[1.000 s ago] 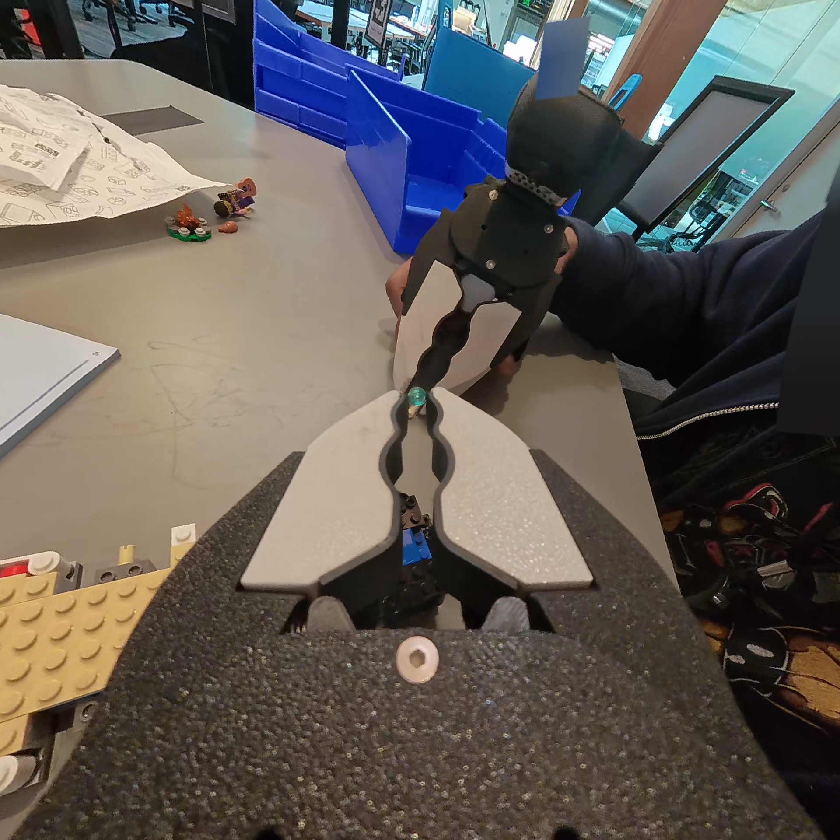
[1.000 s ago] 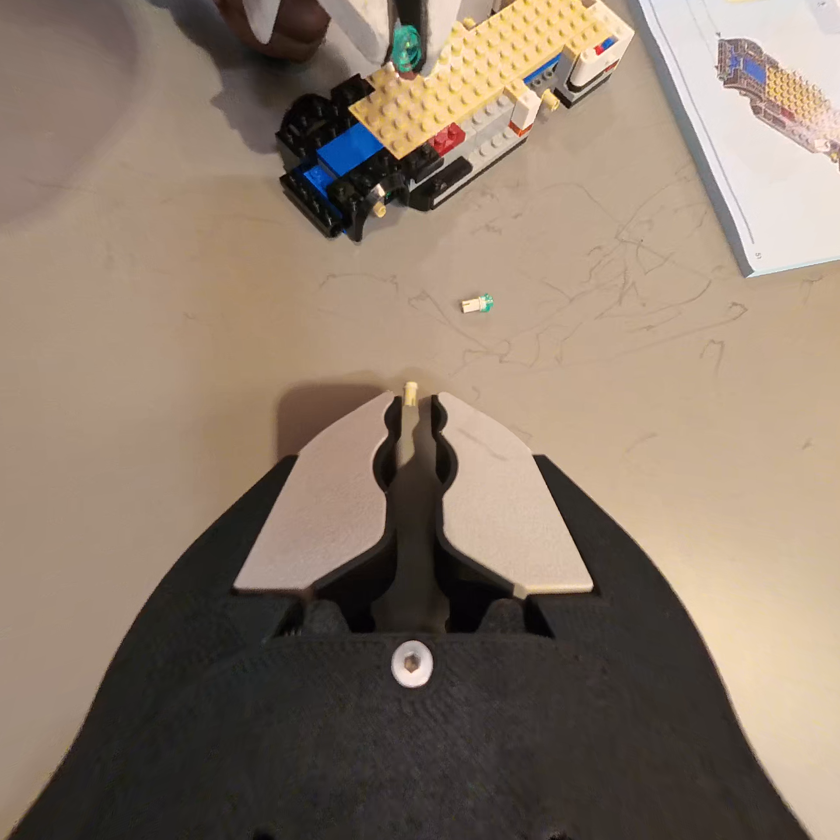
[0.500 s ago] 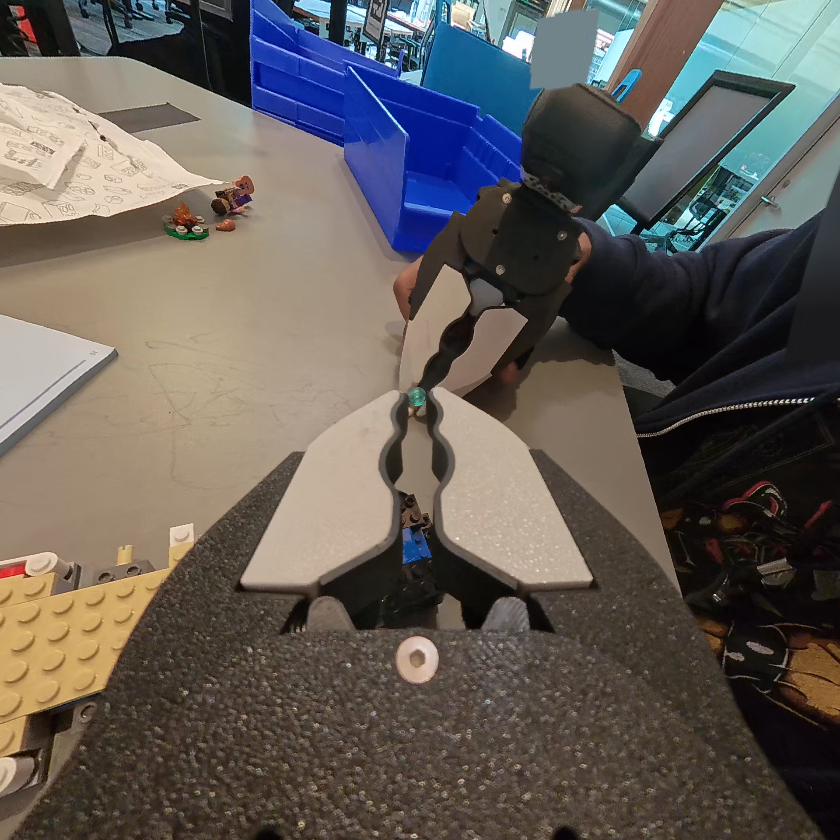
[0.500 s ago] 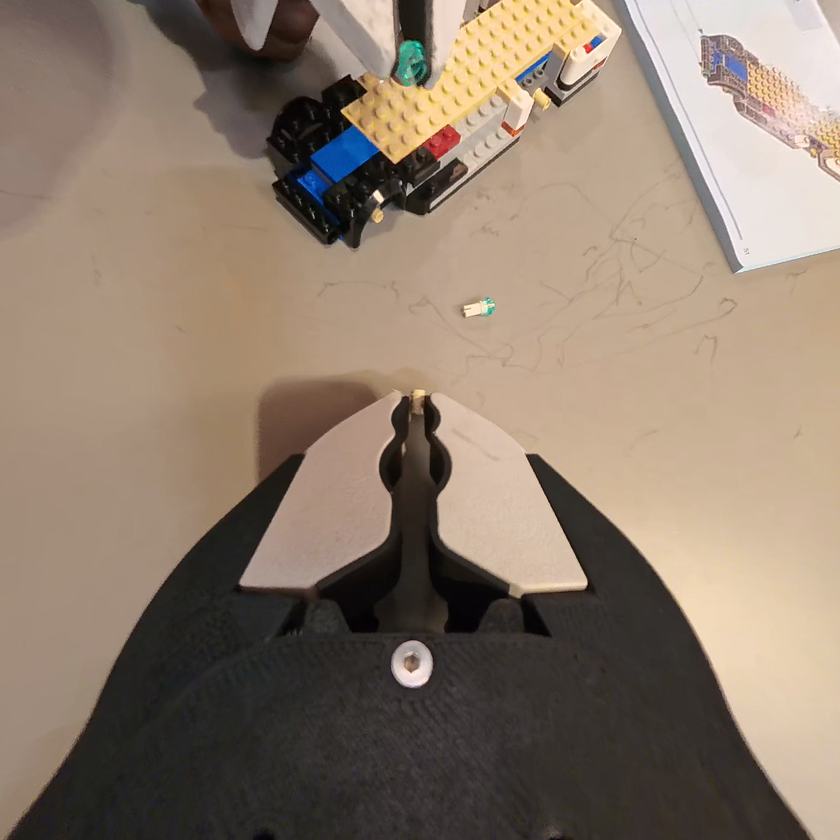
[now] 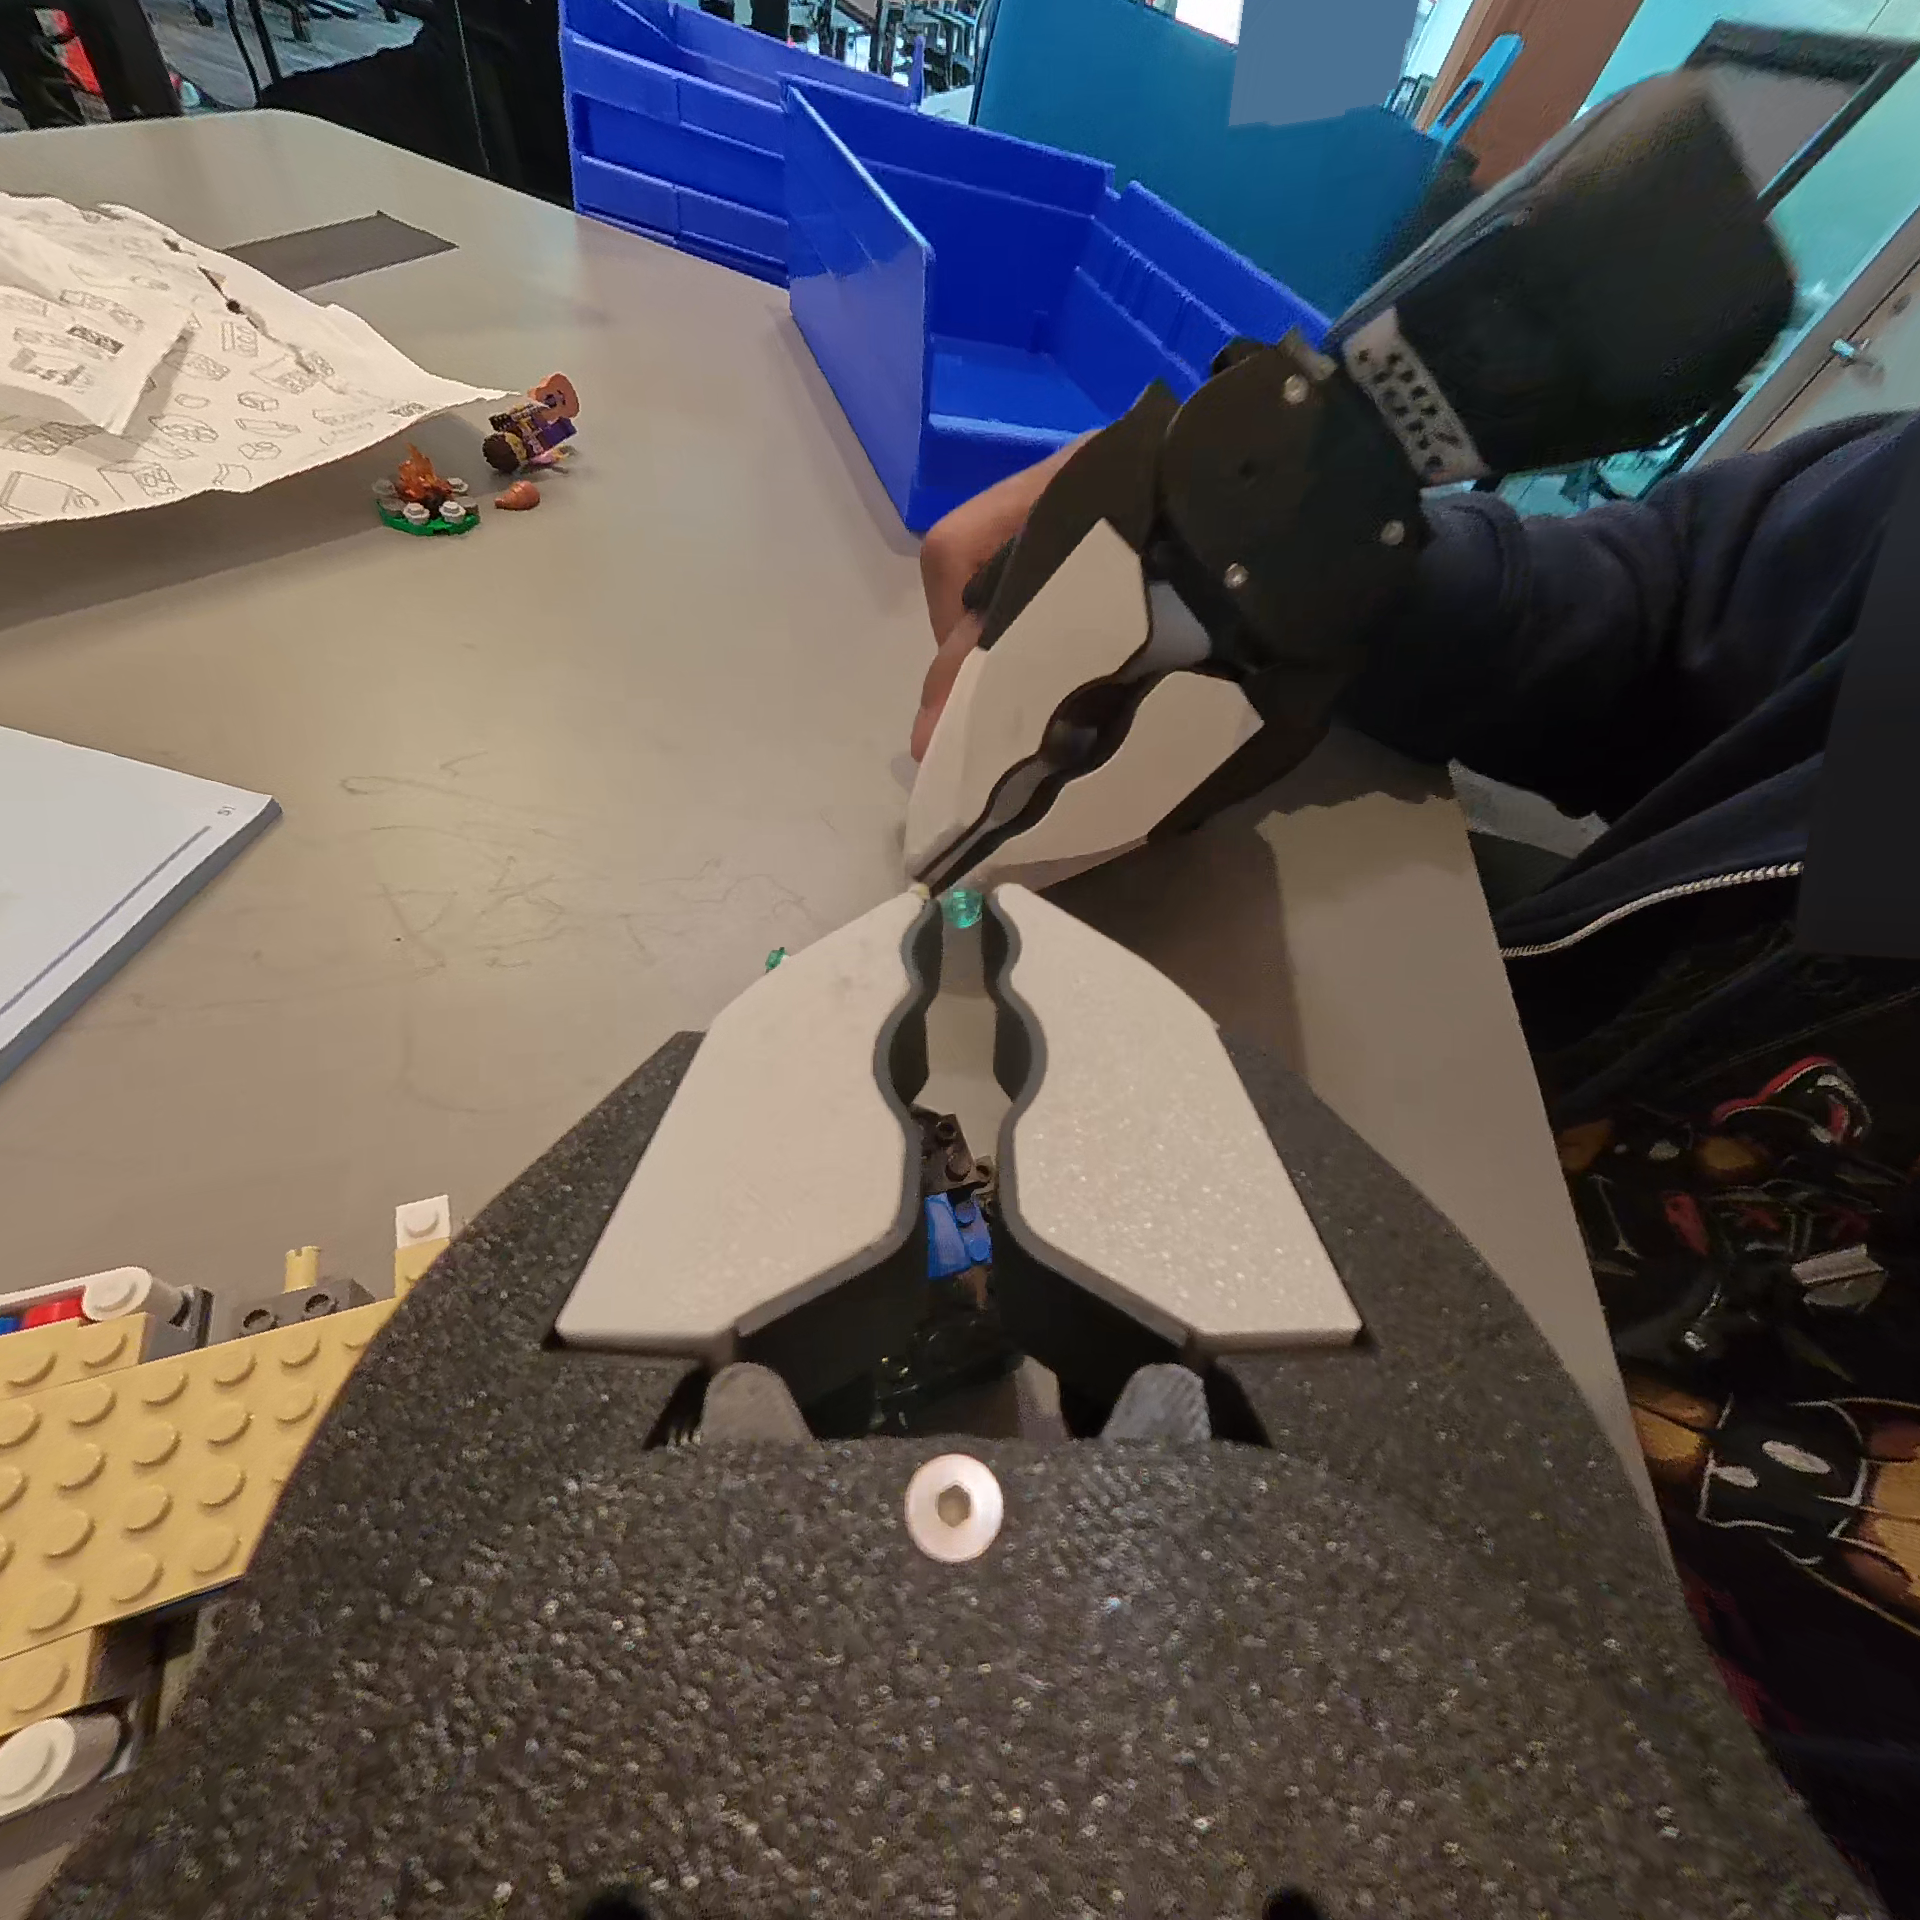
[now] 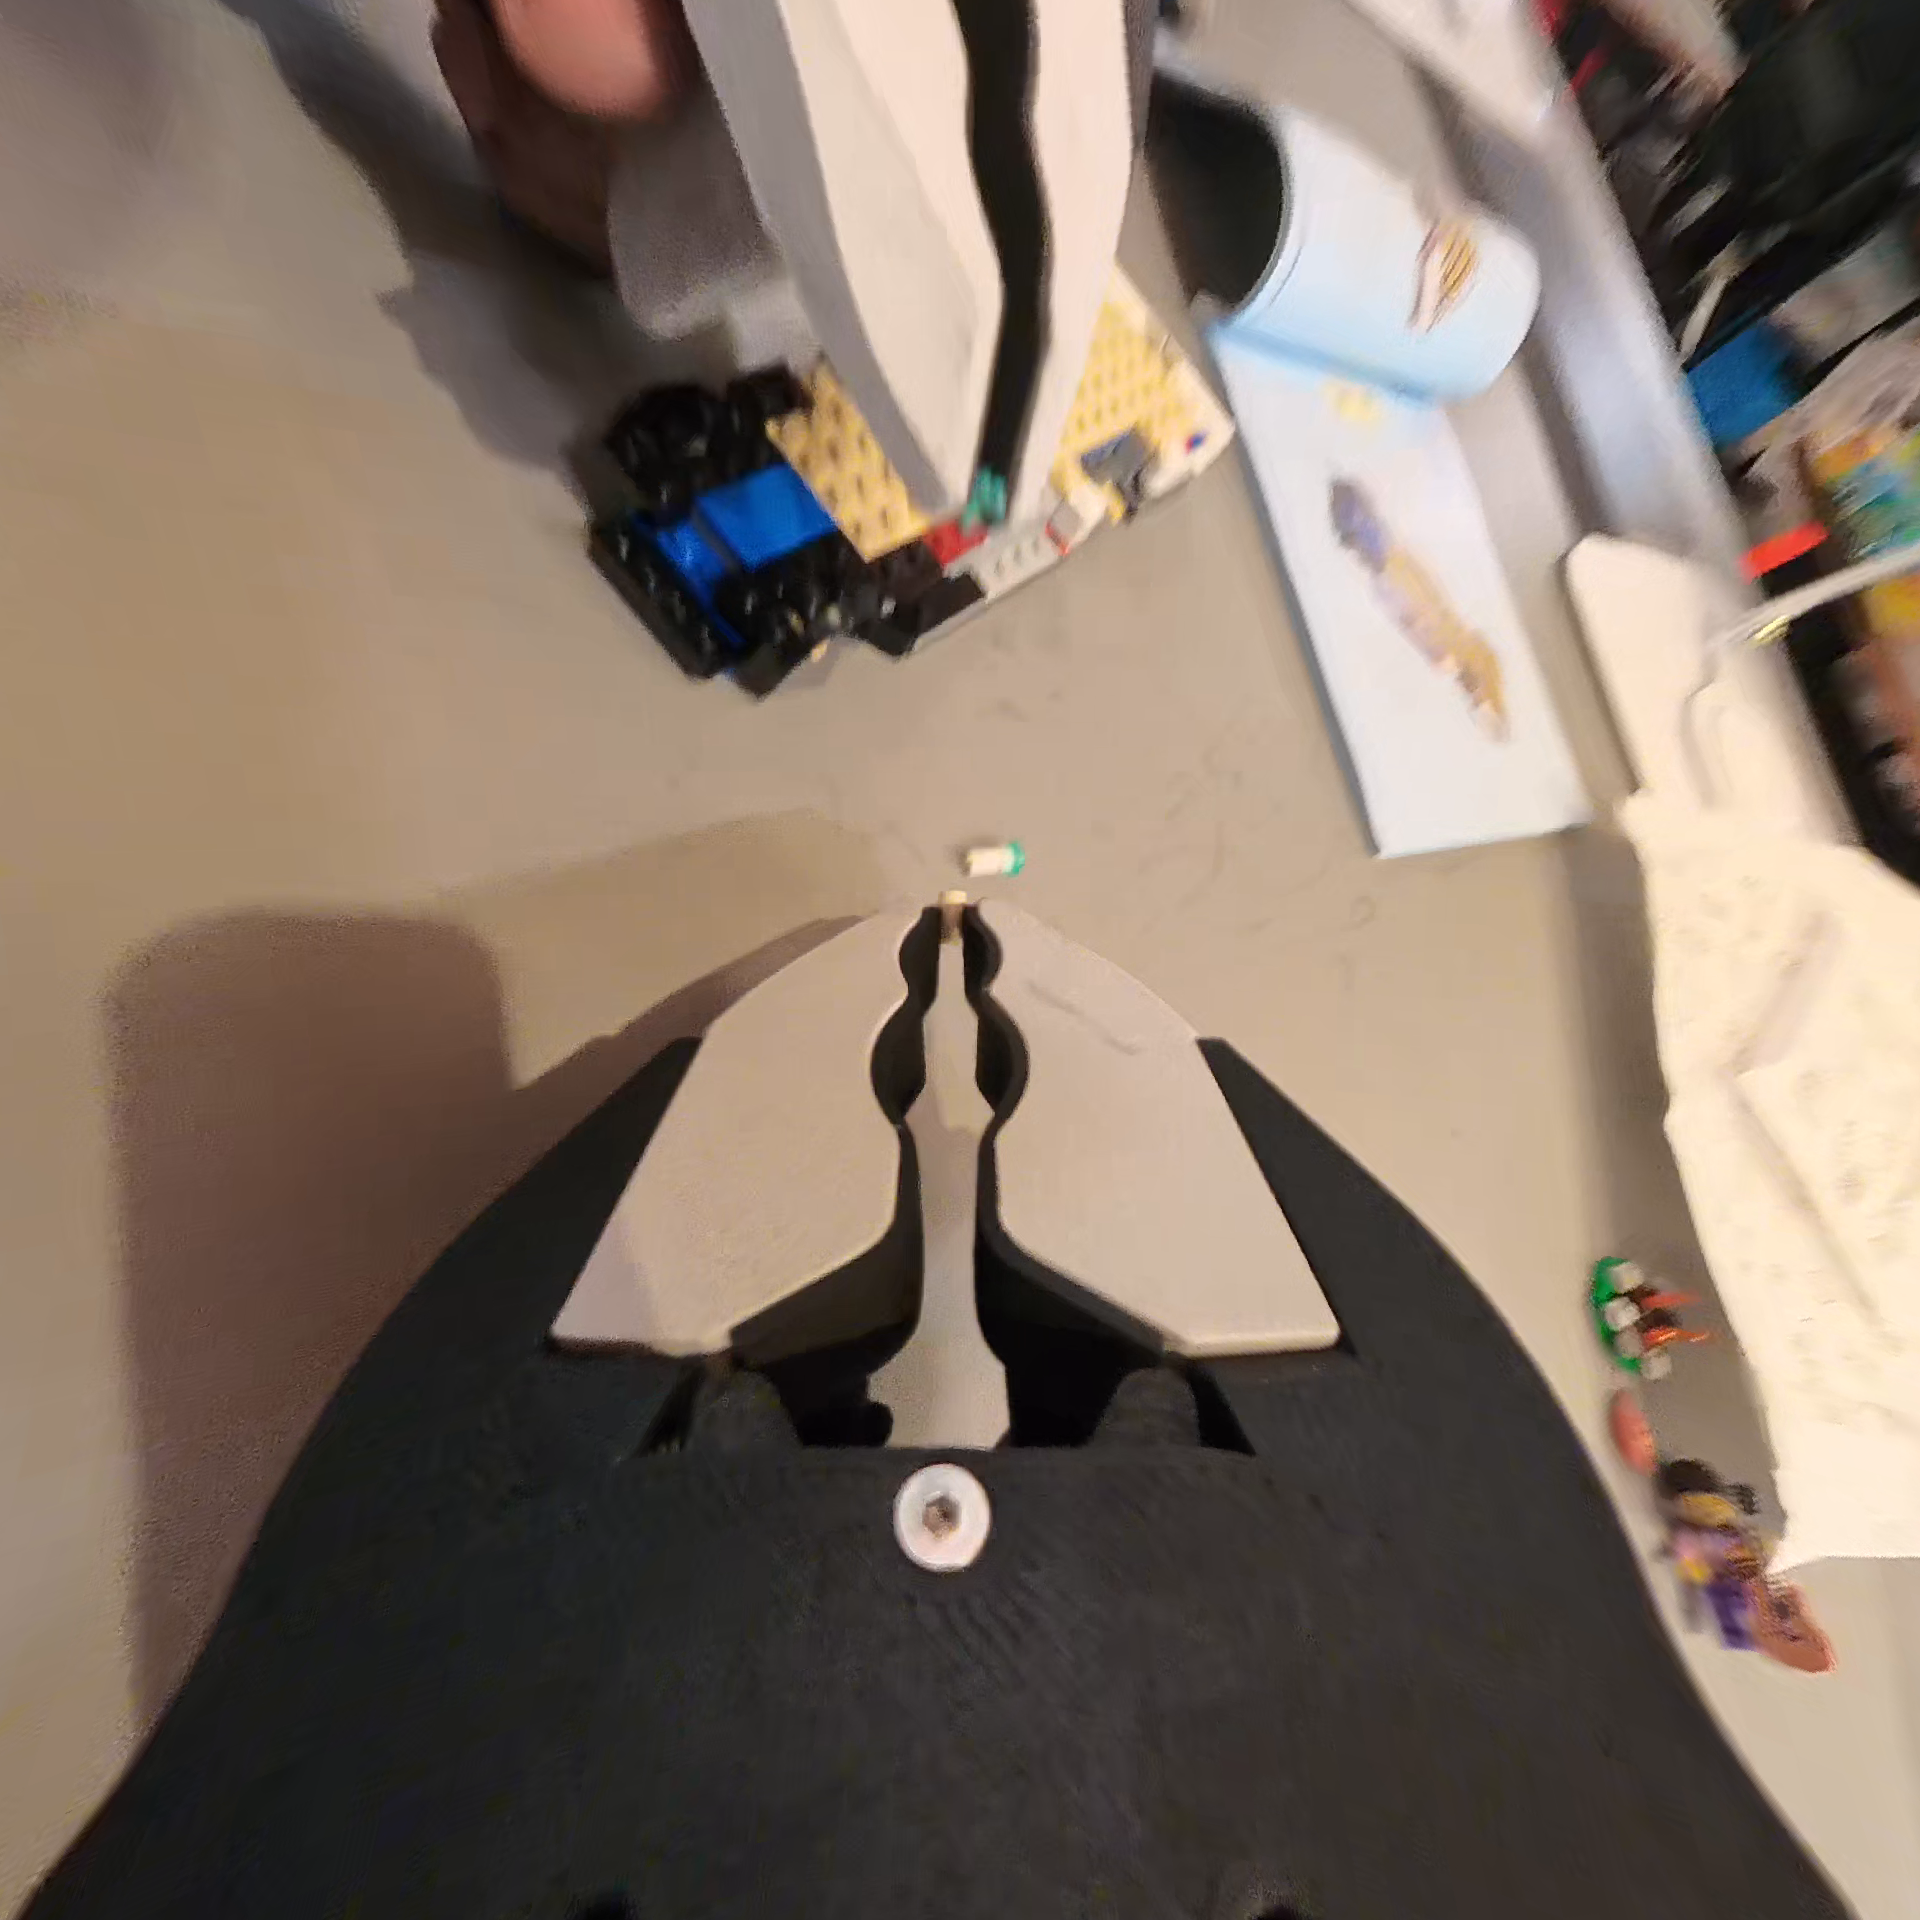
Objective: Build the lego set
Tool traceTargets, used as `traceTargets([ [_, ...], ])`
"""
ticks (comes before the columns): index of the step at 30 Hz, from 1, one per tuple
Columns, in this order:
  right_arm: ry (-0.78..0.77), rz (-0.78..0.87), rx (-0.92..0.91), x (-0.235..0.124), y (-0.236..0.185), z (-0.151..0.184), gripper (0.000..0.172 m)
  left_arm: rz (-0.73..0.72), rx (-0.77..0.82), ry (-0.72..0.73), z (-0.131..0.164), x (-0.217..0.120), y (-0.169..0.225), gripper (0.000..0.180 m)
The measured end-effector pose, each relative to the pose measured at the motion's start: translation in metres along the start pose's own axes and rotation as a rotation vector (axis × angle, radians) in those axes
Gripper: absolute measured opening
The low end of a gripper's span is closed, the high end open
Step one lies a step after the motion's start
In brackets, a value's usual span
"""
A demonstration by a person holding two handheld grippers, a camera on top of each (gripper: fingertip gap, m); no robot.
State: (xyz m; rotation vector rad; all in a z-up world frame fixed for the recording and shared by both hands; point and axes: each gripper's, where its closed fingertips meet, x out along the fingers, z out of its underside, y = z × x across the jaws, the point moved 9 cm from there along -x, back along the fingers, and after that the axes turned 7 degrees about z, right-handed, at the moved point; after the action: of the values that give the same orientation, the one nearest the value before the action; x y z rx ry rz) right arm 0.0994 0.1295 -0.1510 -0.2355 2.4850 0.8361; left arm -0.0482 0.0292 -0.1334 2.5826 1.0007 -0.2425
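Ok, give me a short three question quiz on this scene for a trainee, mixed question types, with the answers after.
1. True or false: the left gripper grips a clear green stud.
2. Multiple choice: what does the right gripper pinch at its tips? A) a red brick B) a small tan peg C) a minifigure
3. Short answer: what loose piece lies on the table just beyond the right gripper's tips?

Key
1. True.
2. B.
3. A small white and green piece.
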Motion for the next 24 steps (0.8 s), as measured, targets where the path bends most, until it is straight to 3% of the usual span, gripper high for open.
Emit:
traceTargets([
  [6, 0.168, 0.165, -0.146, -0.006, -0.004, -0.027, 0.004, -0.022, 0.061, -0.028, 0.0, 0.002, 0.003, 0.007],
  [24, 0.273, 0.184, -0.241, -0.009, -0.014, -0.031, 0.004, 0.067, 0.035, -0.016, 0.001, 0.004, 0.005, 0.007],
])
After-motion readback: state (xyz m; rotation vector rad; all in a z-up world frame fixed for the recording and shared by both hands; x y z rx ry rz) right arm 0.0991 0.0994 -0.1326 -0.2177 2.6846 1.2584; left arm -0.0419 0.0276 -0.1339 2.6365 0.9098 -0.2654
